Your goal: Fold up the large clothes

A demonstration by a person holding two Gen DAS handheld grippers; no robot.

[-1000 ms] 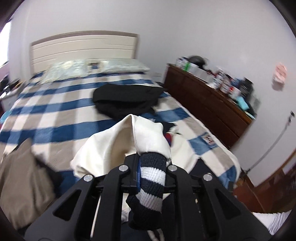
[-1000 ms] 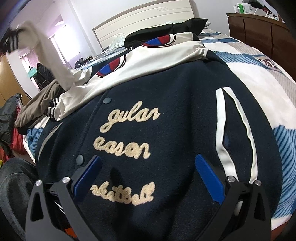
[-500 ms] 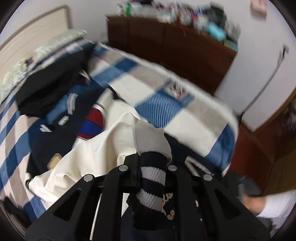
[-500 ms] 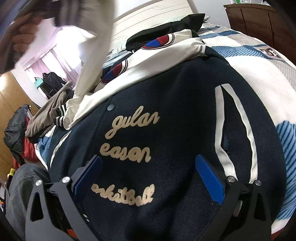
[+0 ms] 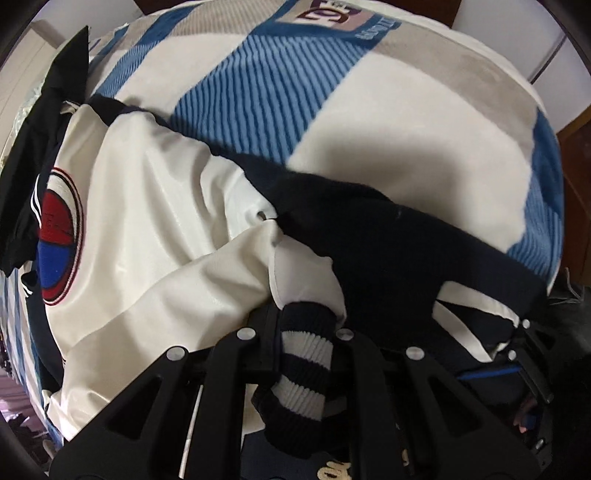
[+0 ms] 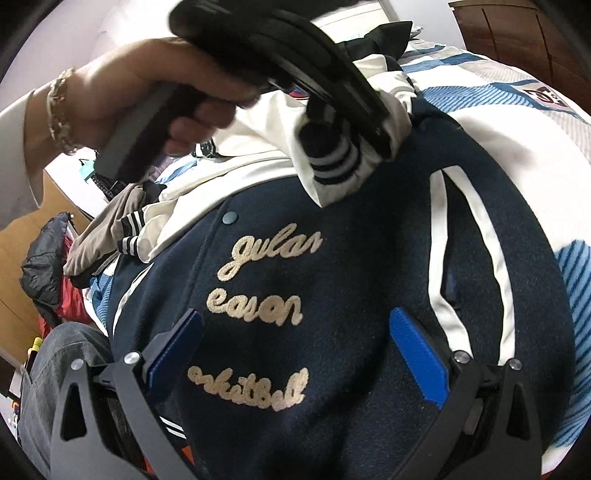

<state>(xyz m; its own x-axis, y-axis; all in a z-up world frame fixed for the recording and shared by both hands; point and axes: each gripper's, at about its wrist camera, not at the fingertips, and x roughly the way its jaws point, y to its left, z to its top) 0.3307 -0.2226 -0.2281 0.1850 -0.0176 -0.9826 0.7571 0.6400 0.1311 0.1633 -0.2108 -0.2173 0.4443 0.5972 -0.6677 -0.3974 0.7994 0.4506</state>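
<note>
A navy varsity jacket (image 6: 332, 288) with cream lettering and cream sleeves lies front-up on the checked blanket (image 5: 406, 110). My left gripper (image 5: 303, 325) points steeply down, shut on the navy-and-white striped cuff (image 5: 303, 365) of one cream sleeve (image 5: 166, 229). In the right wrist view a hand (image 6: 147, 92) holds that left gripper (image 6: 369, 140) low over the jacket's chest, with the cuff (image 6: 332, 162) sticking out behind the fingers. My right gripper (image 6: 295, 350) stands open above the jacket's lower front, its blue pads (image 6: 417, 354) wide apart with nothing between them.
A black garment (image 6: 376, 33) lies further up the bed. A pile of brown and dark clothes (image 6: 103, 236) sits at the left bed edge. The person's jeans leg (image 6: 59, 369) is at the lower left. A dark wooden dresser (image 6: 517, 33) stands at the right.
My left gripper has swung down from high over the bed and tipped downward, carrying the cream sleeve across onto the jacket's front. The right gripper has stayed put and open.
</note>
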